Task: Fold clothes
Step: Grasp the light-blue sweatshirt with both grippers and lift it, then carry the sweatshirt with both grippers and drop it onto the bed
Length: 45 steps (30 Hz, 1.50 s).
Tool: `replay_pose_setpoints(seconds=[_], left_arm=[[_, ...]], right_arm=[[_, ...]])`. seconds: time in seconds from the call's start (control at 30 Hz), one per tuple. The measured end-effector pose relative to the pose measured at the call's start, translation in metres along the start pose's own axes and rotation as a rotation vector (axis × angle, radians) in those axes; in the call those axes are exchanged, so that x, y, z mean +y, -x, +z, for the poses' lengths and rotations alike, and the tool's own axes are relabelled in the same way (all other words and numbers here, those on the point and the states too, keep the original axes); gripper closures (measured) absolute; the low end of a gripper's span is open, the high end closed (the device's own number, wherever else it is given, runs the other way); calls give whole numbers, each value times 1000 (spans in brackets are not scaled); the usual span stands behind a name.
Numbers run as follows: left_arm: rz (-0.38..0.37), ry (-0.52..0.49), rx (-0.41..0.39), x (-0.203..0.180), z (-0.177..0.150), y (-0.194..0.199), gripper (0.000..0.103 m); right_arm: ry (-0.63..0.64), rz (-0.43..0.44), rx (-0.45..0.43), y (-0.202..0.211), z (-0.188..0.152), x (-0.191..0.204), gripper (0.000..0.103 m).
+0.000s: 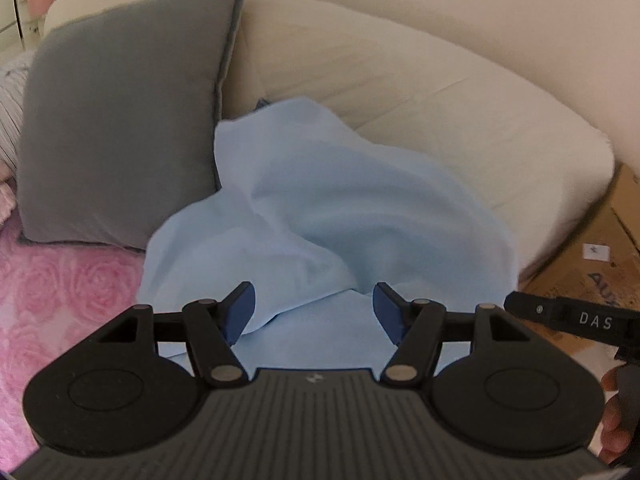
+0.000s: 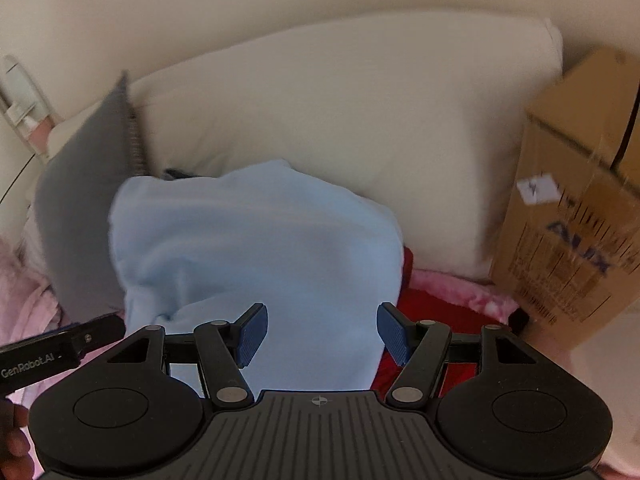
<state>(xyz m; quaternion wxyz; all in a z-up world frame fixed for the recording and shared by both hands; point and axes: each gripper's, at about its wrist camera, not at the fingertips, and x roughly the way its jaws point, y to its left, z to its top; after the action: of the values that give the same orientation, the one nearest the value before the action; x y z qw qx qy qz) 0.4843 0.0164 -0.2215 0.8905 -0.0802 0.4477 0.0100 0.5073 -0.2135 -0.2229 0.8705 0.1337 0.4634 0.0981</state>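
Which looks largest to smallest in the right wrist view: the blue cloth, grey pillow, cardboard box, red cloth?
1. blue cloth
2. cardboard box; it sits at the warped edge, so this rank is unsure
3. grey pillow, partly hidden
4. red cloth, mostly covered

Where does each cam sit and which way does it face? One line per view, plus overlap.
Left wrist: on the left gripper, angled down at the crumpled blue cloth, grey pillow to its left; shows its own open fingers, the other gripper's tip, part of a hand.
Right wrist: on the right gripper, angled down at the same cloth, a red garment and cardboard box to its right; fingers open.
Shared: cloth, pillow, cream cushion, box.
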Motion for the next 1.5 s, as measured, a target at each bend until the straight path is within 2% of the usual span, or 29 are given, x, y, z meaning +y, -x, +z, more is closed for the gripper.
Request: replay_pose_setpoints(seconds=[0.13, 0.23, 0.27, 0.3, 0.33, 0.37, 0.4, 0.47, 0.63, 0.8, 0.93, 1.07, 1.2, 1.33, 1.47, 1.5], left_arm=[[-16, 54, 10, 5, 2, -27, 41], [-52, 103, 5, 8, 4, -42, 41], [-67, 107, 4, 8, 5, -47, 48], [-67, 96, 10, 8, 4, -50, 68], [-66, 85, 16, 7, 3, -53, 77], [-65, 70, 13, 7, 2, -52, 83], [-64, 55, 10, 6, 1, -50, 92], [-61, 47, -10, 8, -2, -39, 97], [-26, 84, -70, 29, -15, 10, 100], [42, 227, -165, 68, -46, 94, 100], [139, 329, -278, 100, -84, 187, 100], [239, 413, -398, 127, -123, 292, 100], [391, 414, -561, 147, -155, 413, 100], [521, 387, -715, 153, -181, 524, 100], [632, 363, -759, 139, -224, 591, 99], [643, 378, -739, 137, -236, 598, 99]], right_arm=[[-82, 3, 27, -27, -1, -20, 39], [-162, 65, 42, -39, -3, -32, 39], [-192, 92, 46, -42, -5, -35, 39], [-208, 115, 50, -44, -6, -36, 39], [-182, 117, 54, -43, -6, -33, 58], [-149, 114, 58, -41, -5, -29, 97], [-93, 94, 64, -38, -5, -21, 100], [-1, 91, 22, -21, -4, -7, 102], [143, 164, -81, 26, 3, 27, 103], [305, 321, -146, 76, 2, 80, 103], [446, 477, -191, 122, -17, 134, 103], [548, 670, -207, 172, -48, 192, 103], [586, 866, -225, 219, -76, 258, 103], [594, 1053, -306, 277, -93, 327, 103], [560, 1213, -285, 324, -119, 368, 103], [568, 1232, -275, 328, -130, 375, 103]])
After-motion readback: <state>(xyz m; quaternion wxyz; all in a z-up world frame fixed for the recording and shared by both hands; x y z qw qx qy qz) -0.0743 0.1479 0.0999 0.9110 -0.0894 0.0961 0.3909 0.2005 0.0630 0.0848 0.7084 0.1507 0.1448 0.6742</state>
